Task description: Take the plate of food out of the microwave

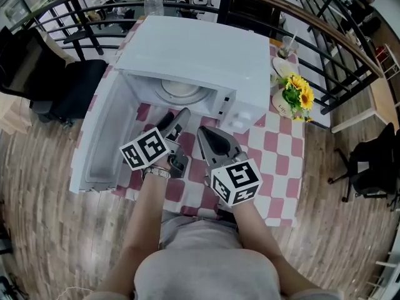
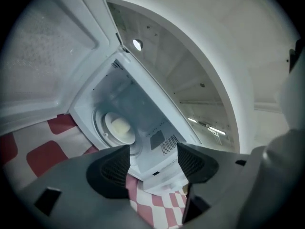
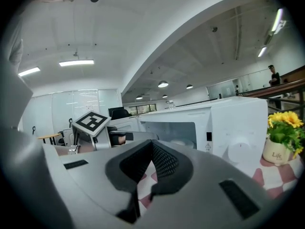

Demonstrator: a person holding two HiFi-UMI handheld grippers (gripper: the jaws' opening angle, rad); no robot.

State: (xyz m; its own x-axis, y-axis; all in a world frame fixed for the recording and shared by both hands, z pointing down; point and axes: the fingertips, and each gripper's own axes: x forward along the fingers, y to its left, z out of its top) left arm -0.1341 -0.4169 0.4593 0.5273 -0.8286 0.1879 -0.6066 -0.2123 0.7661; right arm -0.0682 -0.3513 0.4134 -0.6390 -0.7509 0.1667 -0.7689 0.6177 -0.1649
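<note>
Wooden floor (image 1: 50, 186) is seen around a checked table (image 1: 278, 167). On it a white microwave (image 1: 206, 55) is stood, door (image 1: 100, 136) swung open, with the plate of food (image 1: 181, 92) left inside. Before it the left gripper (image 1: 176, 119) is held spread and empty, the right gripper (image 1: 202, 132) closed on nothing.

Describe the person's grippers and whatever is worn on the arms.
The left gripper and right gripper both have grey moulded bodies and black mesh-textured pads. Each carries a white cube printed with black square markers. No cables show. No sleeves reach the forearms. The left wrist wears a metallic watch or bracelet, and the top is grey.
</note>
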